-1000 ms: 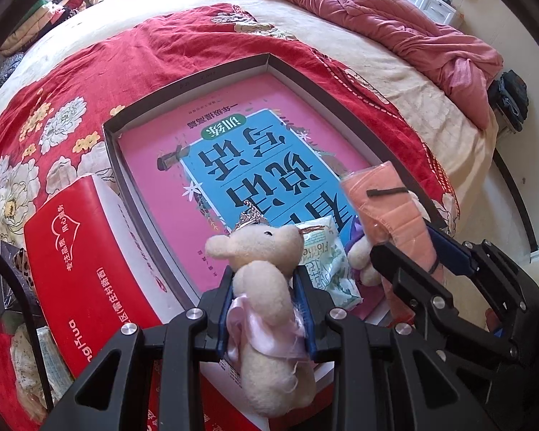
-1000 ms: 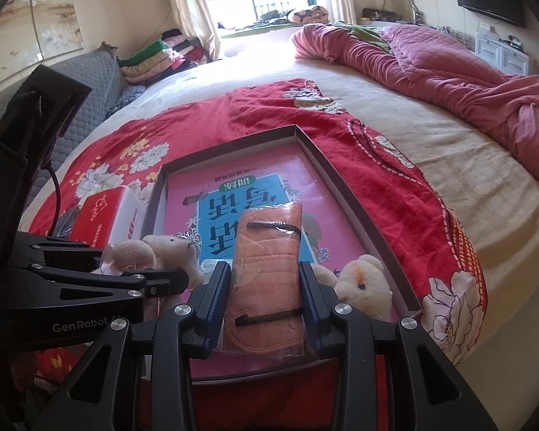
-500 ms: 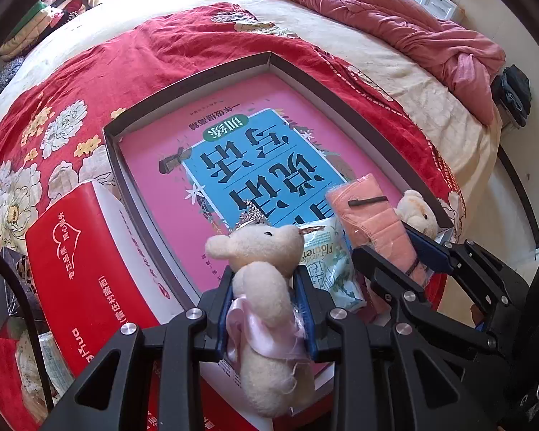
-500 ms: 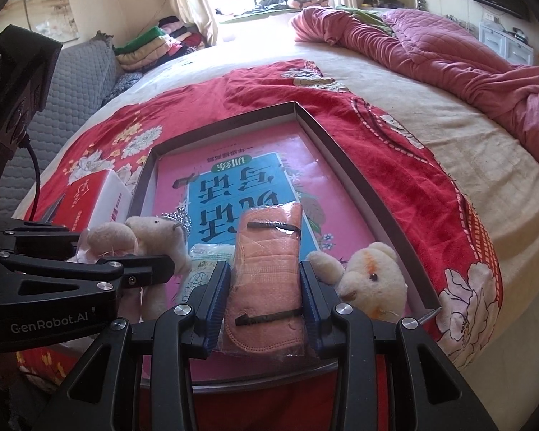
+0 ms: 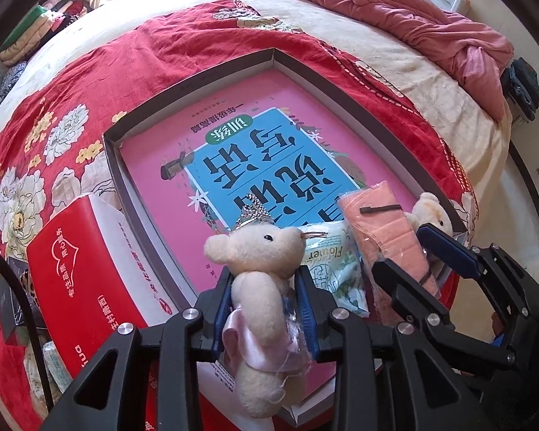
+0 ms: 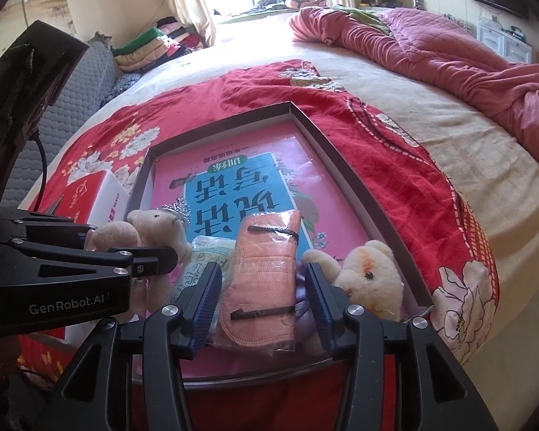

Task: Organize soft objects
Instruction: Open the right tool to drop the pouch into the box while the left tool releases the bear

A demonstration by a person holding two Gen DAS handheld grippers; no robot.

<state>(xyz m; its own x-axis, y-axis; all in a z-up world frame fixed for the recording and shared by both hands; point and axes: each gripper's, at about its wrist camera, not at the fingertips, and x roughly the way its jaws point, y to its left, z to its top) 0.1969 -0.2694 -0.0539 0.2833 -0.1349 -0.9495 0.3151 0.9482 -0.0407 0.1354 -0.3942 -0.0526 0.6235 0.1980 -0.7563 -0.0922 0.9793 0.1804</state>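
Our left gripper (image 5: 266,298) had its blue-padded fingers clenched on a cream plush bear in a pink satin dress (image 5: 258,309), above the dark-rimmed shallow box (image 5: 359,107). Our right gripper (image 6: 262,305) stood released around the bagged folded orange cloth (image 6: 266,273), lying in the box beside a second cream plush bear (image 6: 368,280).

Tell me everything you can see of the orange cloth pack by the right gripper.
The orange cloth pack is folded peach-orange fabric with stitched edges, sealed in a clear plastic sleeve, with two dark strips across it. It lies lengthwise between the right gripper, whose fingers stand slightly apart from it. It overlaps a green-printed packet in the tray.
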